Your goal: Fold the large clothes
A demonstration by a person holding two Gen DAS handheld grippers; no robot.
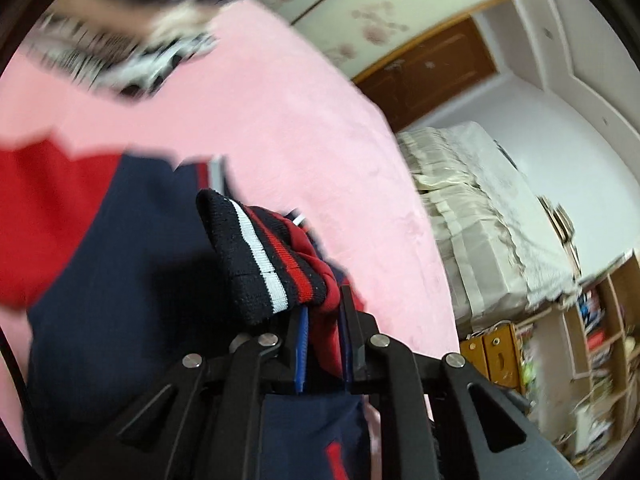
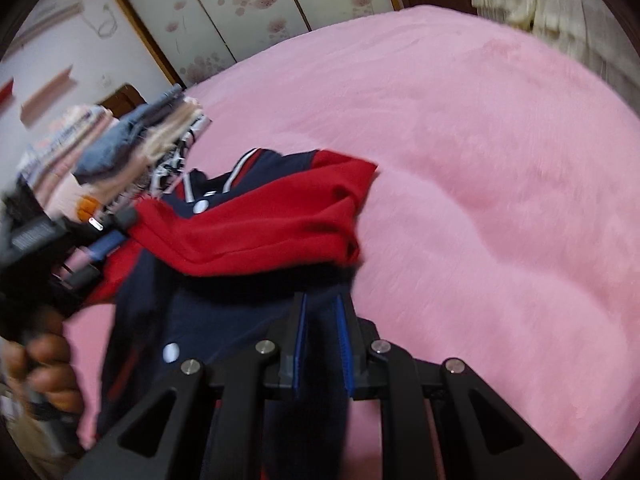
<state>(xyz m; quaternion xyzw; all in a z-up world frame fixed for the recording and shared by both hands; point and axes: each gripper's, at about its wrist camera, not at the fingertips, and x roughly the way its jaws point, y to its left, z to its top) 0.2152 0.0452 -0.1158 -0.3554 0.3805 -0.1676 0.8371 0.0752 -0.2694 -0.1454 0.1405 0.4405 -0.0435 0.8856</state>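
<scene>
The jacket (image 2: 224, 272) lies near on the pink bed (image 2: 480, 160). The left gripper (image 1: 324, 320) clamps its red sleeve (image 1: 320, 312); the right gripper (image 2: 322, 312) pinches navy fabric. Keeping both grips taut should carry the sleeve flat across.

Pink plush bed cover (image 2: 480, 160), floral sliding wardrobe doors (image 2: 224, 8), wooden bookshelf (image 1: 600, 320)

A navy jacket (image 2: 224, 320) with red sleeves lies spread on the near left part of the scene, white snap buttons down its front. One red sleeve (image 2: 256, 220) is folded across the body. Its striped knit cuff (image 1: 260, 256), navy, white and red, stands raised off the cloth.
</scene>
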